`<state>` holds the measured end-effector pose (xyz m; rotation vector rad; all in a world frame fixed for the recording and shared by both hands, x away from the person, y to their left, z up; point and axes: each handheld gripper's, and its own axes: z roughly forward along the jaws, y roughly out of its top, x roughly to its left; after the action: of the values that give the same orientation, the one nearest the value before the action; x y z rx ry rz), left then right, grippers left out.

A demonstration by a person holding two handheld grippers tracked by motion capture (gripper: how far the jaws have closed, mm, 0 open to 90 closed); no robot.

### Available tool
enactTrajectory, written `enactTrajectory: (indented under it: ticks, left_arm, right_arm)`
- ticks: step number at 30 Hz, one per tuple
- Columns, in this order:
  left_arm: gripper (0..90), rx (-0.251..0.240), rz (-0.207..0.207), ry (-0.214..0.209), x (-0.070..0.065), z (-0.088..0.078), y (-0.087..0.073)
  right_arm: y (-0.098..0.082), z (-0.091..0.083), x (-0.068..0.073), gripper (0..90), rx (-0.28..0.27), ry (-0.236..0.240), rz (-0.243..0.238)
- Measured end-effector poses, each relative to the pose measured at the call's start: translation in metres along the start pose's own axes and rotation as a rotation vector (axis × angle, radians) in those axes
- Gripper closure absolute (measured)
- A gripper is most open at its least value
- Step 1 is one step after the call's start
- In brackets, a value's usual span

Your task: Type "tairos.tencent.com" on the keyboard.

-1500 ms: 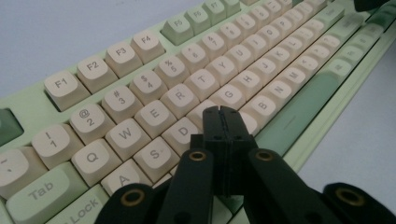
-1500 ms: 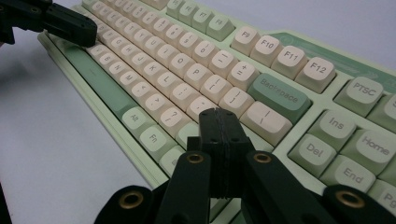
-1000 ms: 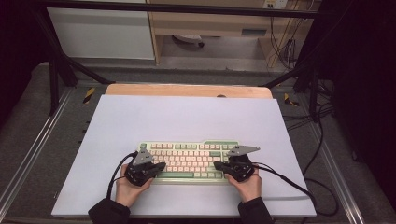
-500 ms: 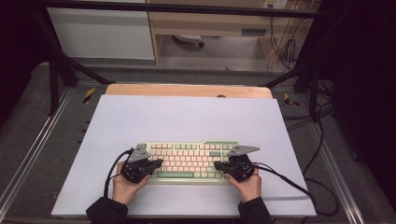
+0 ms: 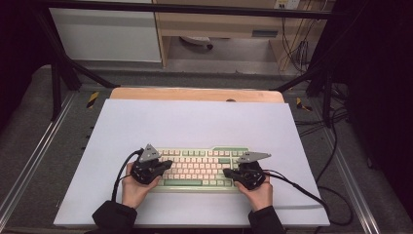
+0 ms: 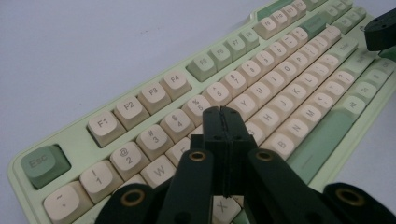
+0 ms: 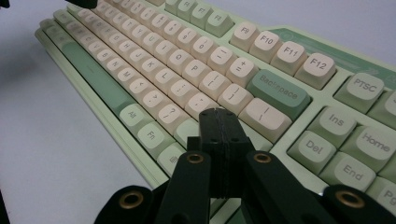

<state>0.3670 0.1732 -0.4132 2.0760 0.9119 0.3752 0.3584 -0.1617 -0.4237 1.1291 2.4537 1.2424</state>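
Observation:
A pale green keyboard [image 5: 199, 163] with cream keys lies near the front of a white mat [image 5: 195, 122]. My left gripper [image 5: 169, 164] hovers over its left end, jaws shut with nothing between them. In the left gripper view the closed tips [image 6: 223, 113] sit just above the letter rows of the keyboard [image 6: 154, 93], below the number keys. My right gripper [image 5: 226, 172] is over the right end, also shut and empty. In the right gripper view its tips [image 7: 218, 114] hang above the keys below the green Backspace key [image 7: 278, 93].
A wooden table edge [image 5: 195, 94] shows behind the mat. Cables [image 5: 302, 187] trail right from the right gripper, and another cable [image 5: 119, 175] loops left of the left hand. Black frame legs and floor cables surround the table.
The left hand has shifted slightly left and turned, tilting its grey plate. The right gripper and the keyboard have stayed put.

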Motion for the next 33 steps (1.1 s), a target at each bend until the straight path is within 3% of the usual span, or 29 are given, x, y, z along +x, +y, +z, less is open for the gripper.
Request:
enactTrajectory:
  ticks: [11, 33]
  left_arm:
    - [90.0, 0.009, -0.025, 0.028, 0.008, 0.008, -0.002]
    - [90.0, 0.024, -0.017, 0.043, 0.01, 0.016, -0.01]
  right_arm:
    - [0.0, 0.0, 0.0, 90.0, -0.004, 0.0, -0.005]
    - [0.0, -0.001, 0.0, 90.0, 0.0, -0.001, -0.002]
